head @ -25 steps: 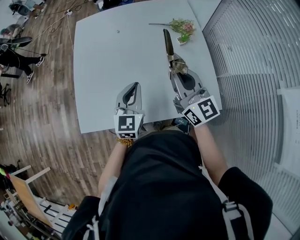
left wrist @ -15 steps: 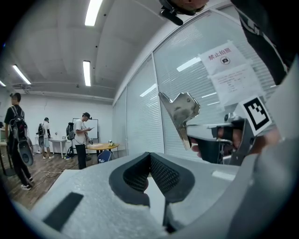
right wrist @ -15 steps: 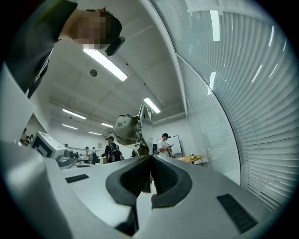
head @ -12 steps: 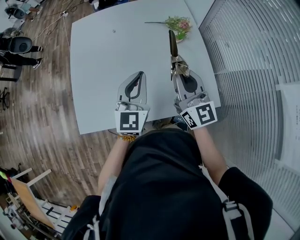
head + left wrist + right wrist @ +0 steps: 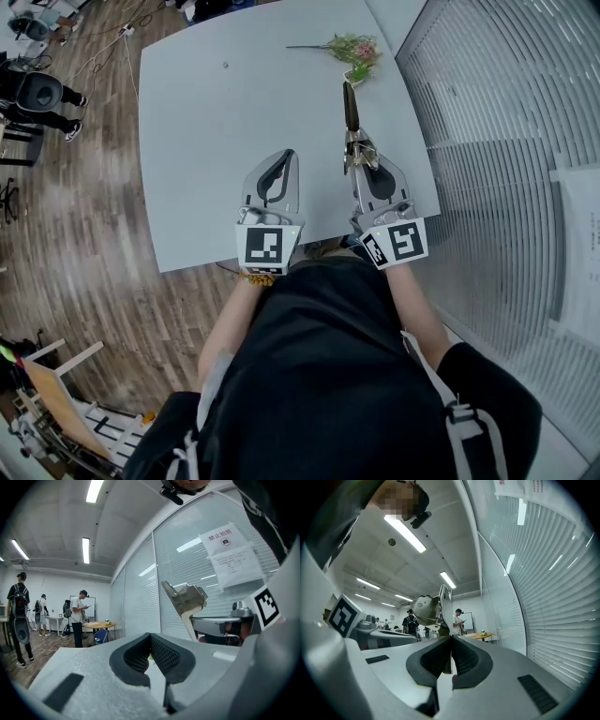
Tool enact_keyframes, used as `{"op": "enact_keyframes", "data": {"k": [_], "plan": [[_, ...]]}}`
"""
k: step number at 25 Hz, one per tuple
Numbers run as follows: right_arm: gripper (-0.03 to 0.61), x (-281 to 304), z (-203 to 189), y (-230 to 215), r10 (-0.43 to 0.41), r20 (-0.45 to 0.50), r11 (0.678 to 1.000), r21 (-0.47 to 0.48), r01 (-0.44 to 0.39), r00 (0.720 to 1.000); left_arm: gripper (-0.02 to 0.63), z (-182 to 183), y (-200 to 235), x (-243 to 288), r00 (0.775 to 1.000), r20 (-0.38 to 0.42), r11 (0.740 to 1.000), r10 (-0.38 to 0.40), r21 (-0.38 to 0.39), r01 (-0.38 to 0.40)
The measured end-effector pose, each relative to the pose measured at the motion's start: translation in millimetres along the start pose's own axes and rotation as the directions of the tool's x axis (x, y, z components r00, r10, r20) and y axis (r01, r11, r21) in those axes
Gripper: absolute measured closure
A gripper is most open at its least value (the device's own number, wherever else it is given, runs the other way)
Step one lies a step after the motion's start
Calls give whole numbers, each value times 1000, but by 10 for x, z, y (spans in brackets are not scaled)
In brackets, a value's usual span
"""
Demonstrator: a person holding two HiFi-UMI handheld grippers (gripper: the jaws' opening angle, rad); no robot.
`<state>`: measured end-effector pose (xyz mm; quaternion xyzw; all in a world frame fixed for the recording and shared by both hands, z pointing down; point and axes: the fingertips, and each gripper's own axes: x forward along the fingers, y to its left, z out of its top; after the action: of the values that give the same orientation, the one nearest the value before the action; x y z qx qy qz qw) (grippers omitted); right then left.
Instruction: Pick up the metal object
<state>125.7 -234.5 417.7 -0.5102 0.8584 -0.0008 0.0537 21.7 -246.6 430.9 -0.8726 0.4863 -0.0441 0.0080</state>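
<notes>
Matte grey table (image 5: 206, 141), wood-plank floor (image 5: 75, 234), slatted glass wall (image 5: 487, 112), right gripper (image 5: 356, 164) clamped on shiny metal object (image 5: 351, 105), left gripper (image 5: 285, 156) closed, empty.

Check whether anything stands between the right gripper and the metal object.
Nothing does. The fingers of the right gripper are shut on the metal object, which sticks out ahead of them over the white table. The flower sprig lies beyond its far end, not between the two.

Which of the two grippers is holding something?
The right gripper: it is shut on the metal object; the left gripper holds nothing.
</notes>
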Motion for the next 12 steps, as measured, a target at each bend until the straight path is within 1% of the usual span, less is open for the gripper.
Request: {"op": "enact_keyframes", "data": {"k": [5, 10, 12], "plan": [[574, -42, -126, -8, -14, -22, 1000, -4, 14, 1000, 607, -61, -17, 34, 1000, -4, 1000, 2, -12, -2], [574, -38, -240, -25, -92, -36, 996, -14, 91, 995, 607, -40, 70, 34, 997, 25, 998, 69, 5, -70], [574, -25, -250, 2, -101, -38, 995, -12, 100, 994, 607, -41, 83, 28, 996, 33, 996, 84, 17, -85]]}}
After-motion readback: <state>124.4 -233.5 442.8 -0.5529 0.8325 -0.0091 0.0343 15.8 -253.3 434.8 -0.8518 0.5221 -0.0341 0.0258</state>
